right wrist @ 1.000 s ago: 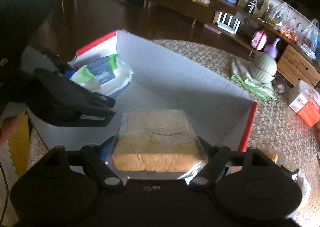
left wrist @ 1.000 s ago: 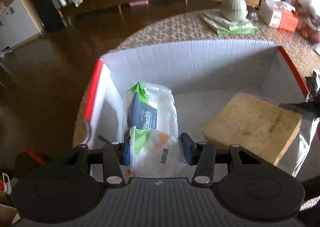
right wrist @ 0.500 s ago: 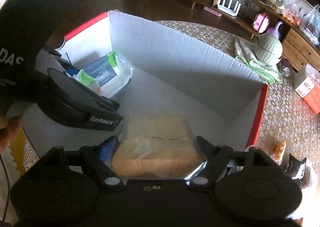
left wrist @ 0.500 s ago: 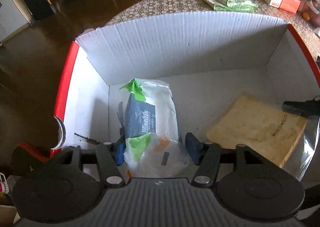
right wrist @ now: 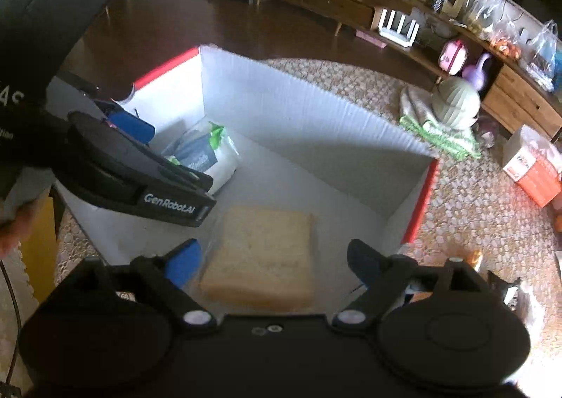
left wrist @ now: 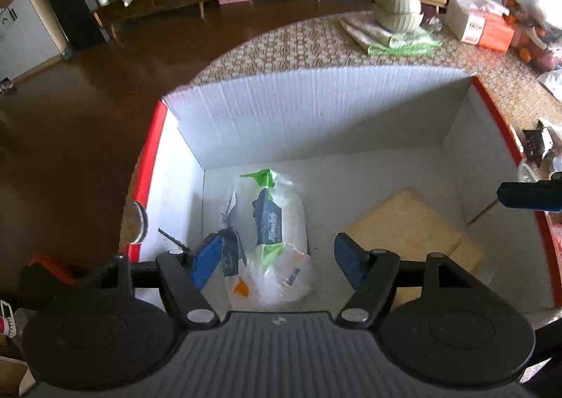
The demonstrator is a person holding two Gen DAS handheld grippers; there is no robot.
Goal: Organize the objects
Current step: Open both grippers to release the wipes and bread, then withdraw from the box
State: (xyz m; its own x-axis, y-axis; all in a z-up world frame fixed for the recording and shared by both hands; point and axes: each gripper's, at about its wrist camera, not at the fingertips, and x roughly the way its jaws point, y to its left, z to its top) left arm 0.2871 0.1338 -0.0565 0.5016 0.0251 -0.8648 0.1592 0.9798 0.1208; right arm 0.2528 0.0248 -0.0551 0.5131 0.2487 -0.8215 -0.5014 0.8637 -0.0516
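Step in hand, my read: release. Both items sit on the floor of the white corrugated cardboard box with red-edged flaps (left wrist: 316, 117), both claws spread wide and gripping nothing.

Left gripper (left wrist: 277, 257): blue pads apart, straddling the clear plastic pack of white tissues with a dark blue and green label (left wrist: 270, 233), lower centre of the left-wrist frame, lying by the box's left wall. Whether a pad touches the wrapper, cannot tell.

Right gripper (right wrist: 274, 261): blue pads apart either side of the tan square loaf of bread in clear wrap (right wrist: 261, 254), lower centre of the right-wrist frame, flat on the box floor. The same loaf appears at lower right in the left-wrist view, well apart from the tissues.

Next move, my guess: lift both claws straight up clear of the walls without snagging wrappers, then go for whatever else needs boxing.

Readable text: "GenRobot.AI" on the left gripper's side, left middle of the right-wrist view. Tissue label script too blurred to read.
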